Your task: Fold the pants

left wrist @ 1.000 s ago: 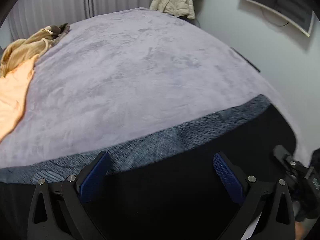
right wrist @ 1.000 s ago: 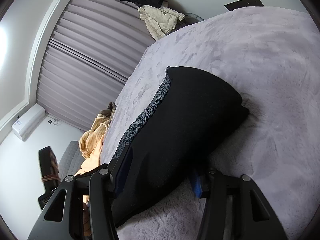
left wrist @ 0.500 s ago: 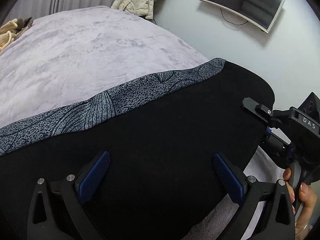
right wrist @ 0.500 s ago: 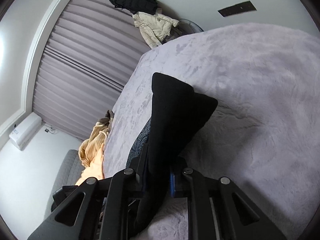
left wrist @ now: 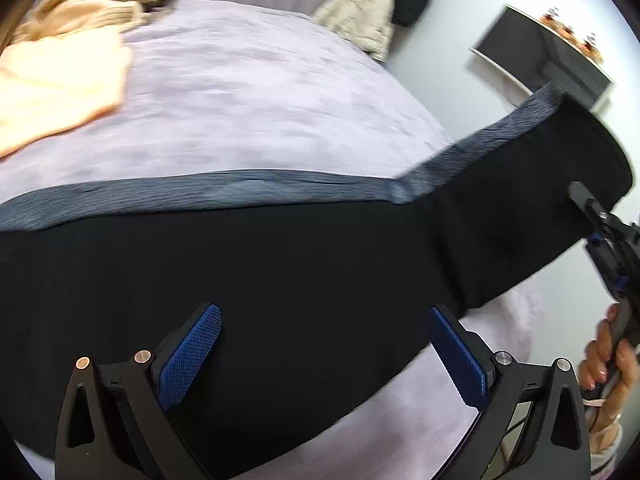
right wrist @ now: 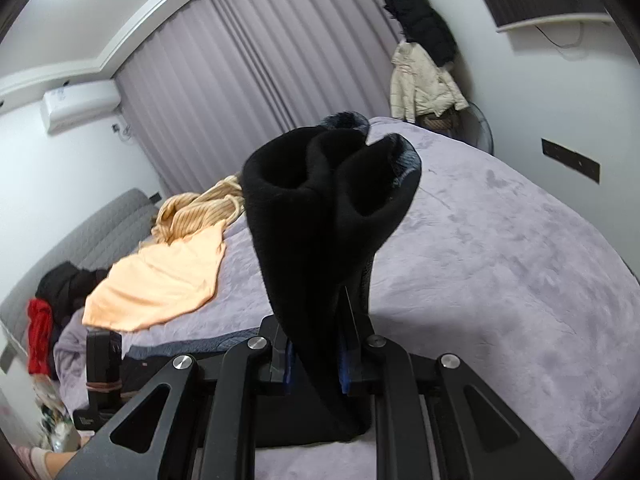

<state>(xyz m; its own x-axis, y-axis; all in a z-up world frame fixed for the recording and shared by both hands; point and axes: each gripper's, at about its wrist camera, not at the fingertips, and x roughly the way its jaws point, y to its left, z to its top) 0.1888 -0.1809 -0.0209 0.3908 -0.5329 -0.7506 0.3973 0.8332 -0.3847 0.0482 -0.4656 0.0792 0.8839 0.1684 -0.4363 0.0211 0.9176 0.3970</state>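
Right gripper [right wrist: 316, 364] is clamped on the pants [right wrist: 328, 216]; the jaws closed on the fabric within the last second. Black cloth is pinched between the blue pads and bunches up in rolled folds above the fingers, lifted off the bed [right wrist: 500, 264].

Left gripper [left wrist: 324, 348] is released, its jaws spread wide with blue pads [left wrist: 188, 356] either side of the black cloth. Whether the pads touch it is not clear; nothing is pinched.

In the left wrist view the pants [left wrist: 280, 264] lie across the near part of the bed [left wrist: 248, 92], running left to right. A grey patterned band [left wrist: 248, 188] runs along their far edge. The right end of the pants rises off the bed toward the right gripper [left wrist: 600, 216], which a hand [left wrist: 612, 356] holds at the right edge. The view is motion-blurred.

An orange top [right wrist: 160, 276] and a tan knit [right wrist: 200, 208] lie on the far left of the bed, well apart from the pants. A beige jacket [right wrist: 424, 84] and a black garment [right wrist: 424, 20] hang at the far wall beside the curtain [right wrist: 248, 80]. An air conditioner [right wrist: 80, 104] is mounted on the left wall.
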